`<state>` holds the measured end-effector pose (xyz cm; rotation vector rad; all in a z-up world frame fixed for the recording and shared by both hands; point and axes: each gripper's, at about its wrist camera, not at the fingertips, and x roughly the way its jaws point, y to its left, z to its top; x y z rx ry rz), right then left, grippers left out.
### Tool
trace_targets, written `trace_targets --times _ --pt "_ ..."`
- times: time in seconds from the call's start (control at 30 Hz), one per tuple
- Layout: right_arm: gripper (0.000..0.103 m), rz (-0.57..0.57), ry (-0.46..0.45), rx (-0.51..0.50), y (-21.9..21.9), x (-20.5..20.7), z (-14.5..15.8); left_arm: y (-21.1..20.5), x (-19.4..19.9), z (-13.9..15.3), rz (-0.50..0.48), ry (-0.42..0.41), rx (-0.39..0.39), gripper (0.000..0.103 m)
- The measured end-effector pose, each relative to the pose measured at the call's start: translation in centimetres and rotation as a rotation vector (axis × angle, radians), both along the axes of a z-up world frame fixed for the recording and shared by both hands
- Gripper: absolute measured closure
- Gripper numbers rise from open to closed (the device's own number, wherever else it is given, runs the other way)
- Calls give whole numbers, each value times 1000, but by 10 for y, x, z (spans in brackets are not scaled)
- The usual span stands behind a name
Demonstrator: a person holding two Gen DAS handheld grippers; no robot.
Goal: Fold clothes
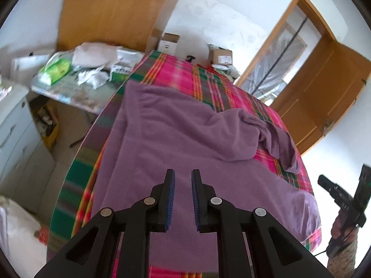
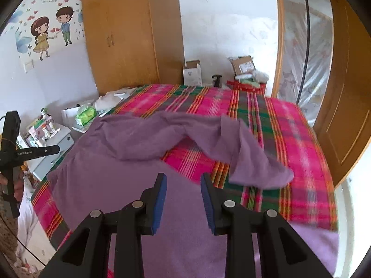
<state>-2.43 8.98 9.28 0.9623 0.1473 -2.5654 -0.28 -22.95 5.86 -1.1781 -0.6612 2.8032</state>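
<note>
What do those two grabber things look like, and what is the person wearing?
Both are black plastic. The left gripper and the right gripper each have two flat fingers lined with blue pads, plus round silver pins at the joints. Seen from the side, the left one reads "GenRobot.AI" in white. A thin black cable hangs from the right one. The sleeve has a speckled brownish pattern.

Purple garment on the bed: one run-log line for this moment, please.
purple garment: spread on plaid bed, one sleeve rumpled | left tool: open, empty, above garment | right tool: open, empty | fold: not yet started
</note>
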Motion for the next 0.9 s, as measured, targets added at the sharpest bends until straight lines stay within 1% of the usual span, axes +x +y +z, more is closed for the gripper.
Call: trace_targets --times 0.2,0.23,0.27,0.33,0.43,0.57,0.67,0.77,0.83,0.9 --pt "72 -9 48 7 2 -35 37 10 -44 40 -43 64 -61 88" --pt "72 -15 52 3 4 -42 42 10 -53 46 -52 73 -60 86" --pt "72 -22 52 -2 6 -50 48 10 -61 51 -57 78 -56 81" --pt "72 -41 51 -7 10 -68 61 10 -77 59 -57 81 -63 80" --pt "72 -52 78 -8 15 -88 84 11 -105 74 -68 77 -98 80" --pt "70 -54 98 -5 20 -121 115 12 -141 100 -118 83 -92 80" --pt "70 -56 92 5 19 -144 130 14 -166 123 -133 96 -136 80" --pt "66 -17 64 -3 15 -169 133 15 -189 134 -152 90 -139 80" --pt "66 2 36 8 10 -183 118 19 -199 130 -170 98 -160 79" --pt "66 25 -13 16 5 -198 96 24 -211 115 -203 73 -192 79"
